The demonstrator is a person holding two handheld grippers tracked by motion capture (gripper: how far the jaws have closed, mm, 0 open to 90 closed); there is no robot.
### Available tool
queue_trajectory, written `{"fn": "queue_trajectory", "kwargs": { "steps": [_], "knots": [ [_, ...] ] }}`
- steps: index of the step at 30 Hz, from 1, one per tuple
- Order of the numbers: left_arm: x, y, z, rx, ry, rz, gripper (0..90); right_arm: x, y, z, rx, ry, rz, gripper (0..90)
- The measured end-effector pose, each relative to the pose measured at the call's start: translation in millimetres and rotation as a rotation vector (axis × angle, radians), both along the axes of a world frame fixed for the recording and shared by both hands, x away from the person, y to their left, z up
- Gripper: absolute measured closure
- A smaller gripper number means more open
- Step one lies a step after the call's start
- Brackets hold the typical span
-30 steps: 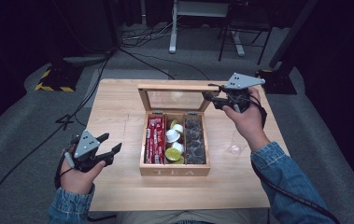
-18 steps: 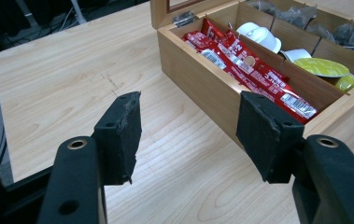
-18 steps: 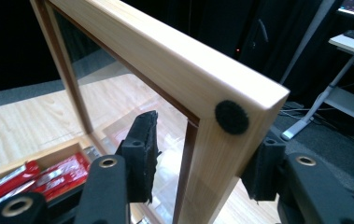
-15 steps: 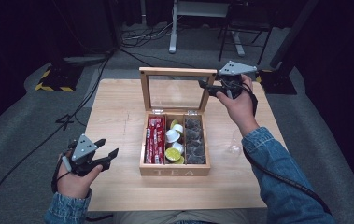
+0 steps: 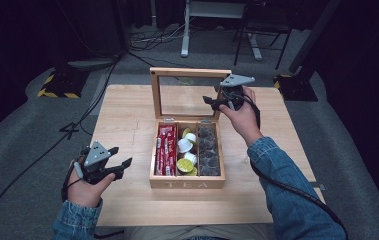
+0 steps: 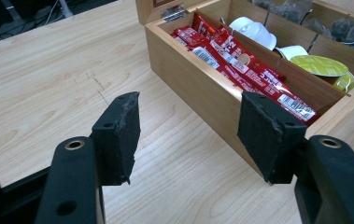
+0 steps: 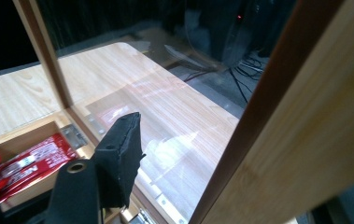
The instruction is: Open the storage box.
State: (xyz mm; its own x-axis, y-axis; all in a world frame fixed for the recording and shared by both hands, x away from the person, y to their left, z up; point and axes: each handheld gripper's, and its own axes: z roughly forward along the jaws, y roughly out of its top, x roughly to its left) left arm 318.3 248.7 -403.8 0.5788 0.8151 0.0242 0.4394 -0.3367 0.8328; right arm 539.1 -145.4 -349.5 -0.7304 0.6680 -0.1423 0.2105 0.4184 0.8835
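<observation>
— How's the light?
— From overhead, landing on the table [image 5: 127, 120]; the floor toward twelve, three and nine o'clock sinks into near black. Shadows on the wood are soft and short.
— Any glare?
— In the right gripper view, pale reflections smear across the glass lid [image 7: 165, 126], and the frame at three o'clock is a blurred slab.
— And sharpness?
— The high view is grainy. In the left gripper view, the black pads [image 6: 118, 135] are crisp; the tea box [image 6: 202, 88] softens toward one o'clock.
</observation>
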Motion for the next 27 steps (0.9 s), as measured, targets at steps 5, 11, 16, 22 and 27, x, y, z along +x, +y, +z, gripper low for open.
{"fn": "queue_trajectory", "kwargs": {
  "steps": [5, 11, 16, 22, 27],
  "knots": [
    [2.7, -1.9, -0.4, -0.004, 0.0, -0.007, 39.4, 7.8, -1.0, -4.0, 0.011, 0.006, -0.027, 38.3],
    [4.5, -1.4, -0.7, -0.008, 0.003, -0.005, 39.4, 17.1, 2.7, -7.2, 0.016, 0.012, -0.054, 34.5],
    [5.2, 0.2, -2.6, -0.013, 0.011, -0.005, 39.1, 21.7, 4.4, -10.9, 0.022, 0.017, -0.066, 32.5],
    [5.9, 0.7, -3.8, -0.024, 0.023, -0.014, 38.0, 23.7, 9.6, -20.5, -0.003, 0.027, -0.067, 25.4],
    [6.4, 0.0, -5.0, -0.025, 0.03, -0.015, 37.5, 26.3, 8.1, -30.4, -0.001, 0.058, -0.077, 24.8]
  ]
}}
